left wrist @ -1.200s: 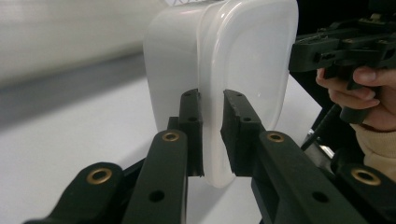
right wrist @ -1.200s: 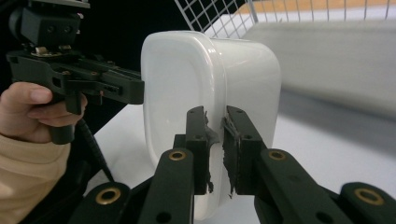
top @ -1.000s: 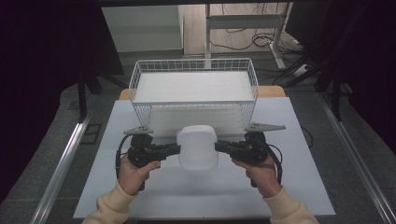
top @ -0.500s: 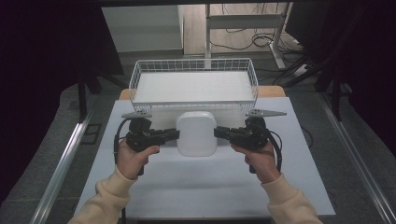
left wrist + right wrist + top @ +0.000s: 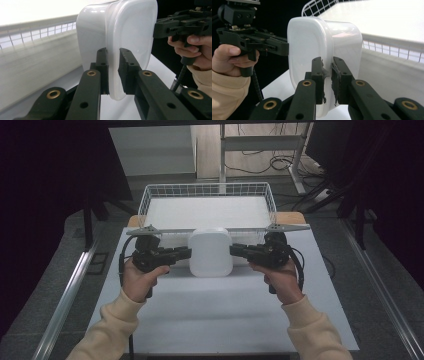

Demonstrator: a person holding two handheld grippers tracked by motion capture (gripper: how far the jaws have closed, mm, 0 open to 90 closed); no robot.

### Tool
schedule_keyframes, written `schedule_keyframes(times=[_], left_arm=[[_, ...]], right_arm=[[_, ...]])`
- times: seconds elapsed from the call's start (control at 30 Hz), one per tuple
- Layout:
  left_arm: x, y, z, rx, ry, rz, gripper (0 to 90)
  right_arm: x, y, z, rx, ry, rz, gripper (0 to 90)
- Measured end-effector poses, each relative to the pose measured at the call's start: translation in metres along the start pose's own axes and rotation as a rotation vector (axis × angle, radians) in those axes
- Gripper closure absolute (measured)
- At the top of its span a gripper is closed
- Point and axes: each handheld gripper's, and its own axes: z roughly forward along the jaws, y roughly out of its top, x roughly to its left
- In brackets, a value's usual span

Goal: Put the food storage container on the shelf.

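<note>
While both grippers clamp it: one white tub (image 5: 211, 252) hangs above the table (image 5: 220, 315), lid upward, just short of the basket (image 5: 207, 195).
High view, count: one tub, one wire basket, two grippers, two hands.
High view, grip: left gripper (image 5: 187, 253) on the tub's left rim, right gripper (image 5: 234, 250) on its right rim.
Left gripper view: jaws pinched on the tub's lid edge (image 5: 113, 72); basket at left; other gripper at upper right.
Right gripper view: jaws pinched on the opposite lid edge (image 5: 327, 75); basket at upper right; other gripper at left.
</note>
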Motion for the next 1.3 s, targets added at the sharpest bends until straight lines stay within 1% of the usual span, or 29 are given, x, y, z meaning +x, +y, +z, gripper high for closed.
schedule_keyframes(times=[0.1, 0.13, 0.17, 0.2, 0.23, 0.27, 0.3, 0.33, 0.37, 0.43, 0.47, 0.5, 0.53, 0.57, 0.6, 0.7, 0.73, 0.8, 0.83, 0.9, 0.97, 1.07, 1.2, 1.3], left_arm=[[-0.001, 0.008, -0.002, -0.009, 0.001, 0.007, 79.2], [-0.001, 0.008, -0.002, -0.009, 0.001, 0.007, 79.3], [-0.001, 0.013, -0.002, -0.012, 0.002, 0.011, 79.3], [-0.001, 0.02, -0.003, -0.014, 0.005, 0.016, 79.3], [-0.001, 0.02, -0.003, -0.014, 0.005, 0.016, 79.3], [-0.003, 0.027, -0.005, -0.018, 0.021, 0.032, 79.3], [-0.003, 0.027, -0.005, -0.018, 0.021, 0.032, 79.2], [-0.003, 0.031, -0.006, -0.018, 0.025, 0.038, 79.3], [-0.003, 0.034, -0.007, -0.021, 0.023, 0.038, 79.3], [0.001, 0.043, -0.009, -0.024, 0.003, 0.027, 79.5], [0.001, 0.043, -0.009, -0.024, 0.003, 0.027, 79.5], [0.003, 0.049, -0.009, -0.027, 0.001, 0.025, 79.5], [0.003, 0.049, -0.009, -0.027, 0.001, 0.025, 79.5], [0.005, 0.054, -0.009, -0.025, 0.0, 0.026, 79.5], [0.005, 0.054, -0.009, -0.025, 0.0, 0.026, 79.5], [0.007, 0.063, -0.009, -0.026, 0.0, 0.029, 79.5], [0.007, 0.069, -0.009, -0.029, 0.003, 0.031, 79.5], [0.008, 0.071, -0.009, -0.03, 0.003, 0.031, 79.5], [0.01, 0.077, -0.008, -0.031, 0.005, 0.031, 79.5], [0.012, 0.08, -0.008, -0.029, 0.004, 0.03, 79.5], [0.016, 0.088, -0.006, -0.03, 0.002, 0.023, 79.5], [0.02, 0.096, -0.005, -0.022, -0.004, 0.016, 79.5], [0.029, 0.106, 0.0, -0.002, -0.028, -0.004, 79.6], [0.037, 0.112, 0.007, 0.019, -0.039, -0.036, 79.7]], right_arm=[[0.0, 0.008, -0.001, -0.006, 0.0, -0.007, 80.2], [0.0, 0.008, -0.001, -0.006, 0.0, -0.007, 80.2], [0.0, 0.011, -0.002, -0.007, 0.001, -0.008, 80.2], [-0.002, 0.019, -0.003, -0.01, 0.006, -0.004, 80.3], [-0.002, 0.019, -0.003, -0.01, 0.006, -0.004, 80.3], [-0.003, 0.025, -0.003, -0.013, 0.01, -0.002, 80.2], [-0.004, 0.028, -0.002, -0.016, 0.01, -0.001, 80.2], [-0.004, 0.031, -0.002, -0.018, 0.011, -0.001, 80.2], [-0.004, 0.031, -0.002, -0.018, 0.011, -0.001, 80.2], [-0.007, 0.039, -0.002, -0.027, 0.021, 0.005, 80.2], [-0.007, 0.043, -0.002, -0.029, 0.023, 0.006, 80.2], [-0.007, 0.046, -0.001, -0.03, 0.022, 0.005, 80.2], [-0.007, 0.046, -0.001, -0.03, 0.022, 0.005, 80.2], [-0.007, 0.052, -0.001, -0.032, 0.016, 0.004, 80.2], [-0.007, 0.052, -0.001, -0.032, 0.016, 0.004, 80.2], [-0.009, 0.064, -0.001, -0.033, 0.01, 0.0, 80.2], [-0.009, 0.067, -0.001, -0.033, 0.008, -0.002, 80.2], [-0.01, 0.07, -0.001, -0.034, 0.007, -0.005, 80.2], [-0.012, 0.076, 0.0, -0.036, 0.007, -0.006, 80.2], [-0.013, 0.079, 0.001, -0.035, 0.007, -0.005, 80.2], [-0.017, 0.087, 0.003, -0.033, 0.006, 0.004, 80.2], [-0.022, 0.093, 0.005, -0.033, 0.009, 0.013, 80.2], [-0.027, 0.099, 0.008, -0.027, 0.005, 0.038, 80.2], [-0.036, 0.104, 0.011, -0.01, 0.005, 0.069, 80.2]])
